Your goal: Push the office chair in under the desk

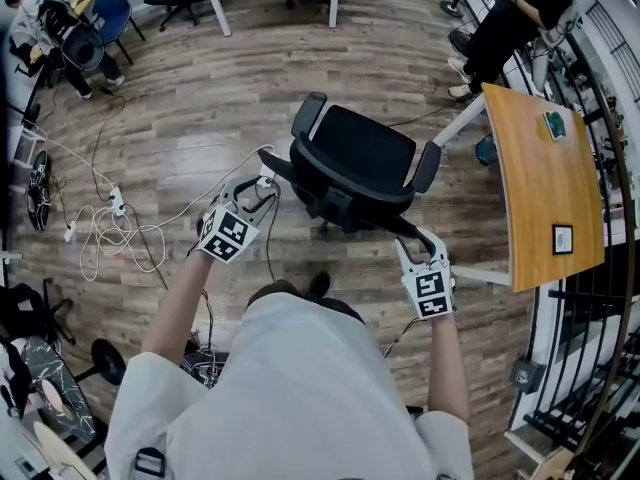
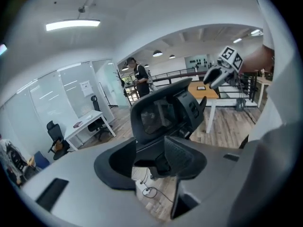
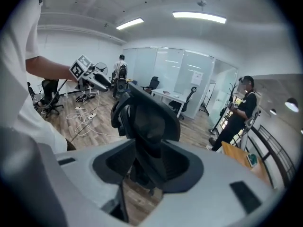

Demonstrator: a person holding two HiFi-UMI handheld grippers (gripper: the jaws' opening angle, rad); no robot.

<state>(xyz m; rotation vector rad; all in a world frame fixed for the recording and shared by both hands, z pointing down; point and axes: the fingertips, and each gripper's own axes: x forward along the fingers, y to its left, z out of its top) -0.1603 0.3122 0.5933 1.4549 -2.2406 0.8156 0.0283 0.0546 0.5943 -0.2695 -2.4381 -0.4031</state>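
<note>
Just beside the desk (image 1: 545,158), off its long wooden edge and not under it, the office chair (image 1: 365,148) stands on the plank floor (image 1: 190,128) with its backrest (image 1: 345,204) toward the person. The right gripper (image 1: 421,244), the one nearer the desk, has its jaws spread around the backrest's rim without pinching it. The left gripper (image 1: 252,194), farther from the desk, is spread the same way at the rim's other end.

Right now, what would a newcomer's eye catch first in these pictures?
A black office chair stands in the middle of the wood floor, with the left gripper and right gripper at its backrest, jaws apart. The wooden desk stands at the right, and the chair is not under it. At left, white cables lie tangled.
</note>
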